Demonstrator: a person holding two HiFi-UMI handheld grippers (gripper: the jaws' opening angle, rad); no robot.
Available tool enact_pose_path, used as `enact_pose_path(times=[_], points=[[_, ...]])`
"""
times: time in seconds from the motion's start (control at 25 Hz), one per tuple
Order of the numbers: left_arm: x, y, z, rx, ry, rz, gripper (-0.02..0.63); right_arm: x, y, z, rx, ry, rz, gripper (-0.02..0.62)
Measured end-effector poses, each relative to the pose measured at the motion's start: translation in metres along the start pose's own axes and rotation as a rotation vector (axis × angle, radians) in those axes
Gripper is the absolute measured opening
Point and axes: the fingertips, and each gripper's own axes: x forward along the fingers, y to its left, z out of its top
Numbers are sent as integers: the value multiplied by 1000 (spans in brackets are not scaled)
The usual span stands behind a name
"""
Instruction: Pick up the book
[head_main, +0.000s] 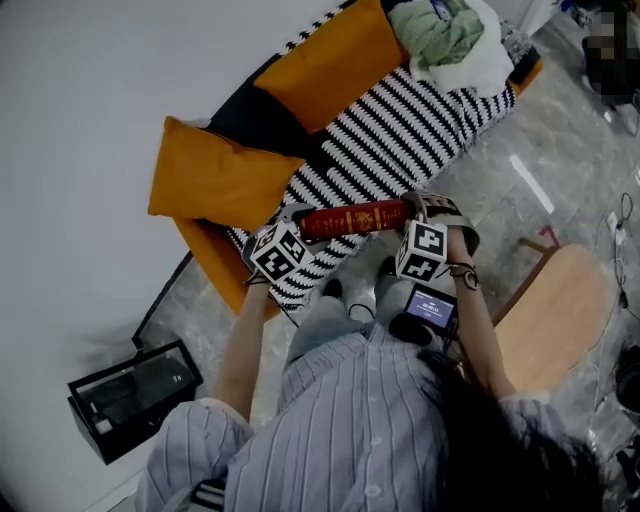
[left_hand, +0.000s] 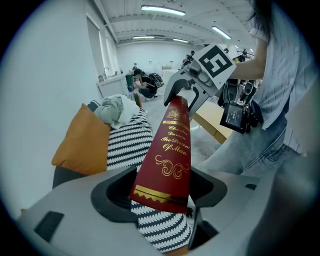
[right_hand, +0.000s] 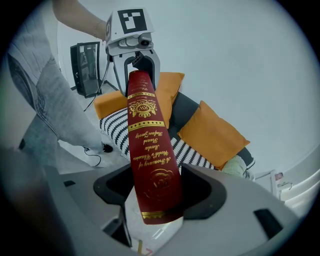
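A dark red book (head_main: 352, 220) with gold lettering on its spine hangs level above the front of the striped sofa, held by its two ends. My left gripper (head_main: 296, 224) is shut on its left end and my right gripper (head_main: 412, 212) on its right end. In the left gripper view the book (left_hand: 170, 150) runs from between my own jaws up to the right gripper (left_hand: 186, 91). In the right gripper view the book (right_hand: 149, 150) reaches from my jaws to the left gripper (right_hand: 136, 64). The covers are hidden; only the spine shows.
A sofa with a black-and-white striped throw (head_main: 400, 125) and orange cushions (head_main: 215, 175) lies below. A heap of green and white clothes (head_main: 450, 40) sits at its far end. A round wooden seat (head_main: 565, 315) stands at the right, a black box (head_main: 135, 395) on the floor at the left.
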Motion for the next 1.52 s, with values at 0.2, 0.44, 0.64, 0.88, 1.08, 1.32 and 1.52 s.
enact_pose_path(times=[0.2,0.44,0.64,0.88,1.08,1.32,1.52], points=[[-5,-1,-14,-4,0,-6,310,4,10,11,2,3,14,293],[-16,3,-36,0,-25,-13,310,9,20,33,0,27,7,293],[-33,4,-60,35,-57,-32,310,6,38,59,22,58,-20,293],[-58,1,-91,86,-96,-57,310,0,66,94,52,96,-66,293],[-78,-13,-129,125,-104,-83,310,-2,106,123,85,127,-95,293],[-102,-34,-169,199,-127,-125,310,-5,160,153,164,167,-121,293],[-120,-49,-193,253,-147,-145,310,-14,194,174,199,193,-161,291]])
